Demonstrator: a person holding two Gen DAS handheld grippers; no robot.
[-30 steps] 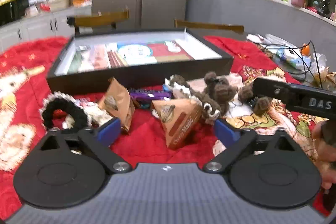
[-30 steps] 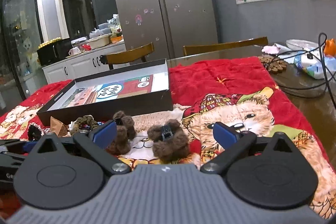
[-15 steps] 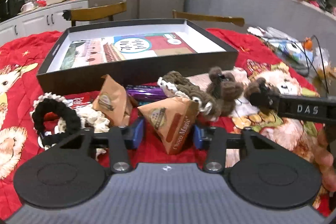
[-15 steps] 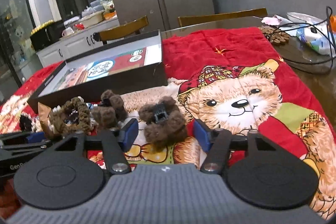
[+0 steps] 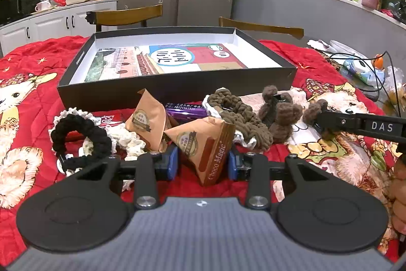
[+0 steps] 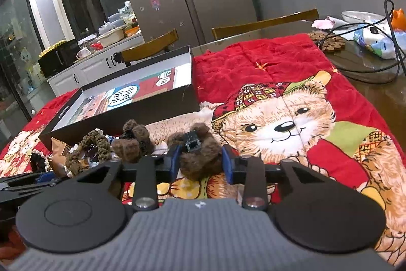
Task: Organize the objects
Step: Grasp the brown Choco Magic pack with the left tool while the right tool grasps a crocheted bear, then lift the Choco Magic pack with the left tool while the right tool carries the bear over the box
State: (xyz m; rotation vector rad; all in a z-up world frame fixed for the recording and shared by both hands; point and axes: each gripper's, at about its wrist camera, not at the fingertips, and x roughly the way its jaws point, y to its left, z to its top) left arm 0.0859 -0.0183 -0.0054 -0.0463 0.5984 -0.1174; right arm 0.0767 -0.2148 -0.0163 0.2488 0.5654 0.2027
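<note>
While both pairs of jaws stood wide a second ago, we now find them closing on their targets. At the left of the left wrist view lies a black crocheted scrunchie (image 5: pixel 81 136) on the red blanket (image 5: pixel 38 57) covering the worktop. At lower centre our left hand-held gripper (image 5: pixel 203 164) is drawing in on the triangular Choco Magic packet (image 5: pixel 205 144), the blue pads at its sides. Behind sits the open black box (image 5: pixel 177 90), the likely destination. At the right, the brown plush clip (image 6: pixel 198 154) sits between the closing jaws of our right hand-held gripper (image 6: pixel 200 163), pads meeting its fuzz. We judge both grasps nearly complete, so lifting toward the box comes next.
</note>
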